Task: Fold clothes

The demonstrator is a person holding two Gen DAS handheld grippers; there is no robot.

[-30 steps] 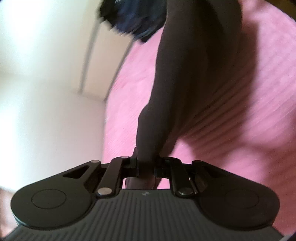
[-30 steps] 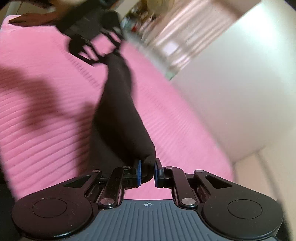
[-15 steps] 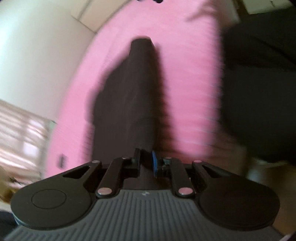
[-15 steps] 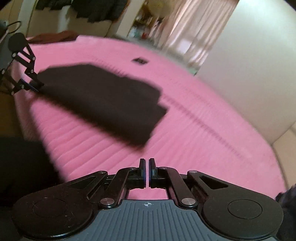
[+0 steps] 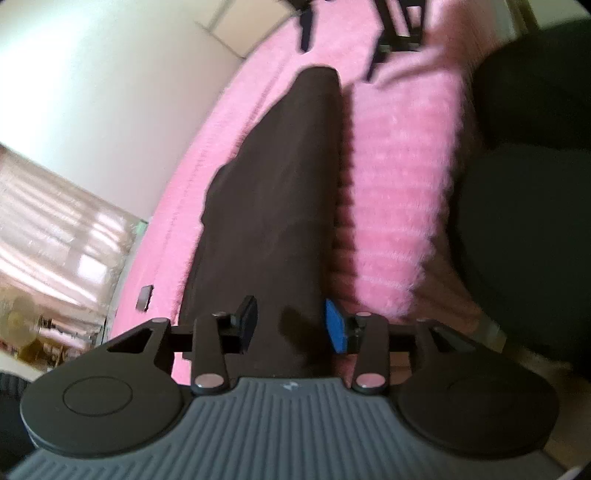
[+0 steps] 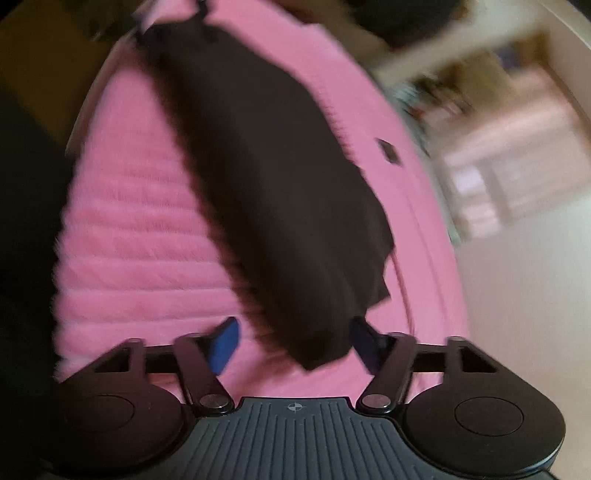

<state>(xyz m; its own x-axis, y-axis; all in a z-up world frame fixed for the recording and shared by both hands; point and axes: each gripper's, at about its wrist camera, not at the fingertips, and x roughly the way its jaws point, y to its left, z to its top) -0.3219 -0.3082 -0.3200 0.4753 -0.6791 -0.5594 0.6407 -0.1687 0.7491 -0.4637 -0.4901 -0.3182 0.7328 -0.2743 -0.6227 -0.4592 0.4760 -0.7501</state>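
Note:
A dark brown folded garment lies flat on a pink ribbed bed cover. My left gripper is open, its blue-padded fingers astride the garment's near end, gripping nothing. The right gripper shows at the garment's far end. In the right wrist view the same garment stretches away from my open right gripper, whose fingers straddle its near corner. The left gripper is a blur at the far end.
A small dark tag lies on the cover beside the garment. A dark mass sits beyond the bed's edge. A white wall and a curtained window border the bed.
Both grippers held the garment up a second ago. It now lies flat on the cover, and both grippers have opened wide at its two ends.

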